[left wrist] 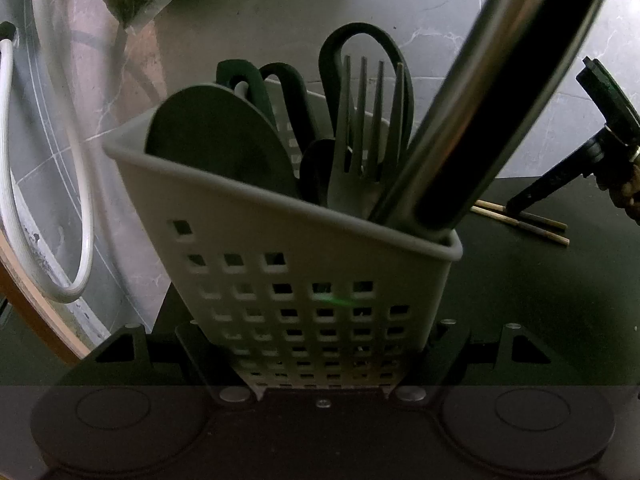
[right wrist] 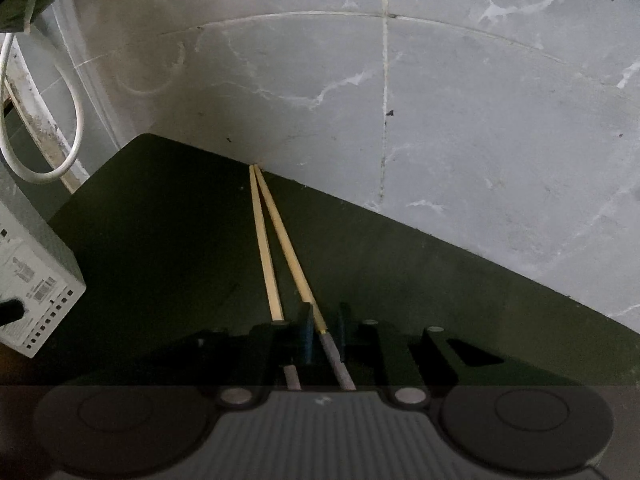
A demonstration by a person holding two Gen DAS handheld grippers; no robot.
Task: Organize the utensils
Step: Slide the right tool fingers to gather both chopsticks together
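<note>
Left wrist view: dark desk [left wrist: 540, 300], then the pale perforated plastic utensil basket [left wrist: 304, 280], pinched at its base by the left gripper [left wrist: 320, 376]. Right wrist view: two bamboo chopsticks [right wrist: 280, 240] run to the desk's far edge; the right gripper [right wrist: 324, 340] straddles one, jaws parted.

A home, it seems. A utensil caddy [left wrist: 304, 280] stands on a dark counter [right wrist: 168, 240]. Marble-look floor tiles [right wrist: 460, 100] lie beyond.
</note>
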